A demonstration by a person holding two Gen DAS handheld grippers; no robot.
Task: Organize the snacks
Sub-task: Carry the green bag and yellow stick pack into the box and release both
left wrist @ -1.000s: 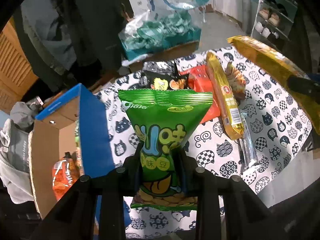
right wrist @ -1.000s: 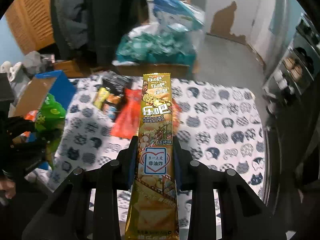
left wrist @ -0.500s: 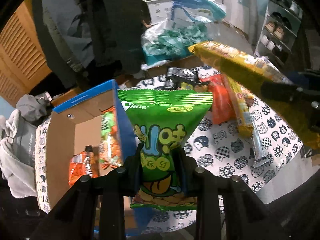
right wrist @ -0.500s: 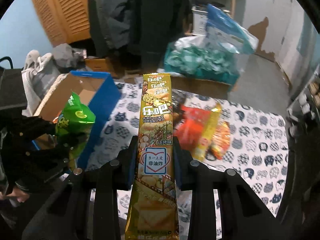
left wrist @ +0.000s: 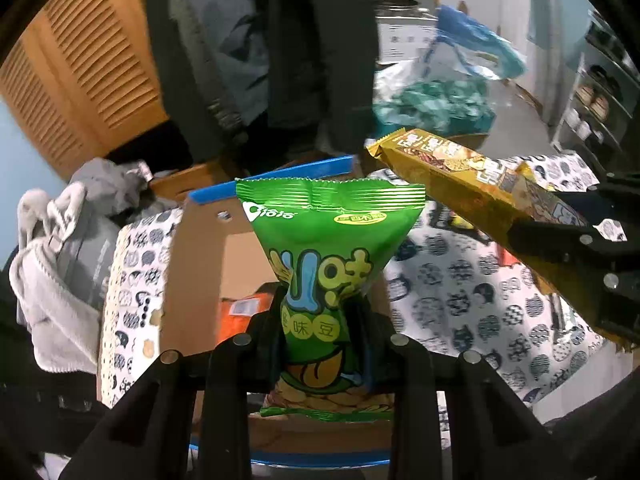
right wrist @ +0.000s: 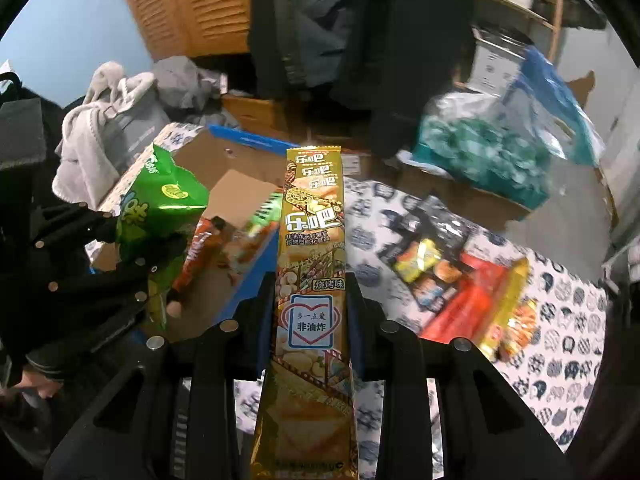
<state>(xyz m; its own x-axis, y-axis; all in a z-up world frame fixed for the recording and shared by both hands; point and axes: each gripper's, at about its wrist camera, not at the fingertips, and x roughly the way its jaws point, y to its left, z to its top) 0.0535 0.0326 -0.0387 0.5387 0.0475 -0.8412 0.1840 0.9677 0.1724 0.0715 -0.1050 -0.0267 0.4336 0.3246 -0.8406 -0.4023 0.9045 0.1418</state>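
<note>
- Left tool: jaws pressed against the pinched waist of a green snack bag; the bag stood upright between the fingers, its crimped top edge uppermost.
- Right tool: jaws clamped on a long gold snack pack, gripped near mid-length; the pack ran straight out along the fingers.
- Cardboard box: open-topped, blue on its outer faces, brown inside; it lay directly behind and below the green snack bag; an orange packet rested on its floor; in the right wrist view other packets leaned against its inner wall, blurred.
- Relation of the two tools: in the left wrist view the gold snack pack reached in from the right, its tip above the box's far blue rim, apart from the green bag.
- Counter: covered by a white cloth printed with cat heads; a red packet and a dark packet lay on it to the right of the box.
- Surroundings: grey clothing heaped left of the box; a louvred wooden door behind.
</note>
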